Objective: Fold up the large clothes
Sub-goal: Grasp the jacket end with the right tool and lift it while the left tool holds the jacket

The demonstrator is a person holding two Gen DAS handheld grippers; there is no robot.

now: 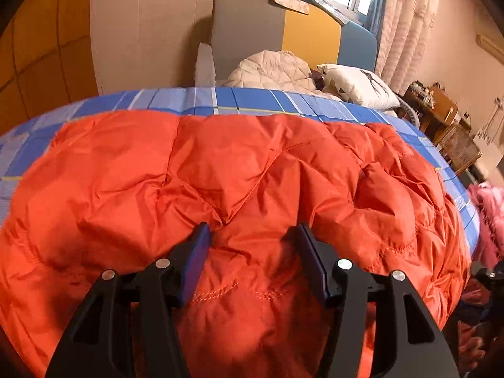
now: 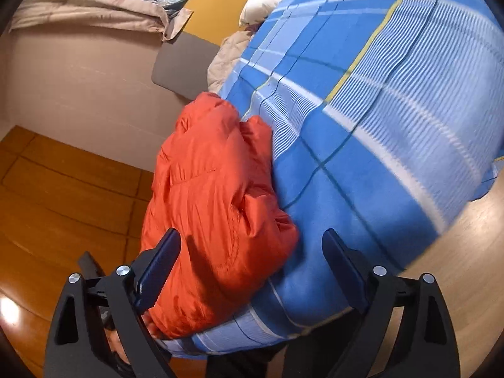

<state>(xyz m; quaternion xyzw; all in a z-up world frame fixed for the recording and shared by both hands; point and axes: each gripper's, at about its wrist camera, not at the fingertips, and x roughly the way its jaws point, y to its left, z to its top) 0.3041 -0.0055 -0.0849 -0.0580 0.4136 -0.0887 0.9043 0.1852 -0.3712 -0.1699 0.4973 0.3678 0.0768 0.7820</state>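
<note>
Fingers of the left gripper (image 1: 252, 231) stand spread, released, their tips pressing into the puffy top of the orange jacket (image 1: 220, 173) with a ridge of fabric bulging between them, not pinched. The right gripper (image 2: 252, 236) is also wide open and grasps nothing; its left finger overlaps the jacket's edge, and contact cannot be judged. The jacket lies bunched on the blue plaid bed (image 1: 252, 100), near its edge. A pillow (image 1: 356, 85) sits at the headboard (image 1: 249, 28).
</note>
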